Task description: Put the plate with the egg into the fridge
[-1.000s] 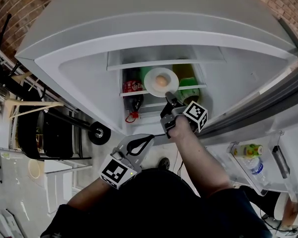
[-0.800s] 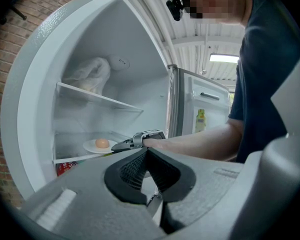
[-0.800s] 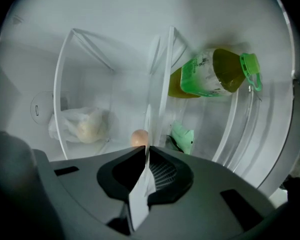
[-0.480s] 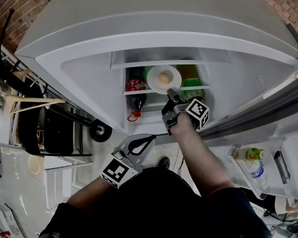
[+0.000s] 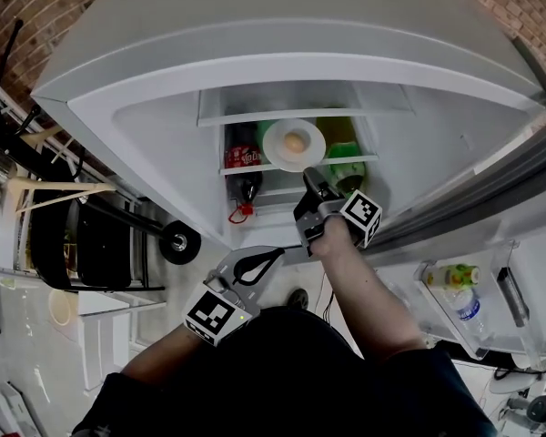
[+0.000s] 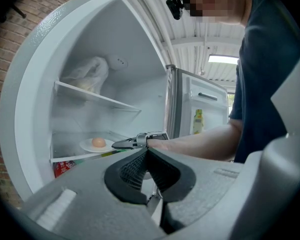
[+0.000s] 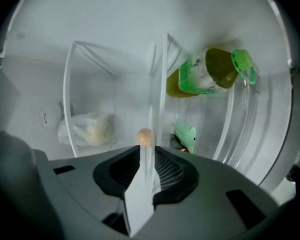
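Setting: kitchen corner, workshop-like. Evidence: open fridge [image 5: 164,107] at 12 o'clock, bare brick wall [image 5: 36,7] at 10 o'clock, wheeled cart [image 5: 105,244] at 9 o'clock.

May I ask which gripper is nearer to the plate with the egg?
Right. The right gripper's jaws have just been opening around the plate rim; the left gripper hangs outside the fridge.

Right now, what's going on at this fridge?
A person is putting the plate with the egg into the open fridge. The plate sits on a shelf. The right gripper has just been opening its jaws; the rim lies between them, apparently unpressed. The left gripper is shut and empty, held back near the person's body.
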The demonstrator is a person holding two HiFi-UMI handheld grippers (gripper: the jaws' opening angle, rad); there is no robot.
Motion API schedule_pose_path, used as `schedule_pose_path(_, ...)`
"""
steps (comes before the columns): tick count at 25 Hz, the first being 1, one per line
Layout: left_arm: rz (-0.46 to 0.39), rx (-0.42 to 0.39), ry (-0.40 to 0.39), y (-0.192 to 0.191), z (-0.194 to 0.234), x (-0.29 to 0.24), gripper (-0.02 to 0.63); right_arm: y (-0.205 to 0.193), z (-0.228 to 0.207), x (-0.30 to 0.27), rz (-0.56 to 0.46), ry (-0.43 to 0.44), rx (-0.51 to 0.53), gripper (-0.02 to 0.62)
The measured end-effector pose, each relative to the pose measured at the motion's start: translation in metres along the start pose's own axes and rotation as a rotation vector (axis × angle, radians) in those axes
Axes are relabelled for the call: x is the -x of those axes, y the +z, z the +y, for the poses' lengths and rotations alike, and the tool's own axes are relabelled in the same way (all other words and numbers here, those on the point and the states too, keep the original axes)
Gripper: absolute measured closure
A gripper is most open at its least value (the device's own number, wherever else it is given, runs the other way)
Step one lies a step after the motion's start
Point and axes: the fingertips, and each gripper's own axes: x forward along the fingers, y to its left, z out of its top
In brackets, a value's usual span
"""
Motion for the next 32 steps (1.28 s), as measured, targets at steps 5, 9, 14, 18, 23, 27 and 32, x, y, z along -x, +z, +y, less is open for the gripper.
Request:
schedule_pose_path(5, -0.011, 0.003, -0.013, 0.003, -0.004, 0.001, 0.601, -0.019, 0.006, 0.023, 0.030, 0.006, 0.043, 0.499)
schedule_pose_path(9, -0.020, -0.001, -0.018, 0.005, -0.004, 0.003, 0.601, -0.034, 0.019, 0.043, 0.062, 0.016, 0.159, 0.540)
schedule_pose_path(14, -0.030, 0.005, -0.016, 0.009, -0.001, 0.005, 0.601, -0.052, 0.033, 0.067, 0.095, 0.027, 0.299, 0.577)
schedule_pose_path(18, -0.037, 0.002, -0.019, 0.011, -0.002, 0.005, 0.601, -0.076, 0.048, 0.087, 0.153, 0.070, 0.466, 0.584)
schedule_pose_path(23, -0.043, 0.004, -0.021, 0.013, 0.000, 0.005, 0.601, -0.096, 0.072, 0.108, 0.188, 0.138, 0.765, 0.586)
schedule_pose_path(27, -0.043, 0.014, -0.023, 0.014, -0.001, 0.007, 0.601, -0.114, 0.087, 0.119, 0.222, 0.182, 1.024, 0.586)
schedule_pose_path(32, -0.036, 0.031, -0.029, 0.010, -0.005, 0.008, 0.601, -0.132, 0.087, 0.130, 0.248, 0.196, 1.311, 0.586)
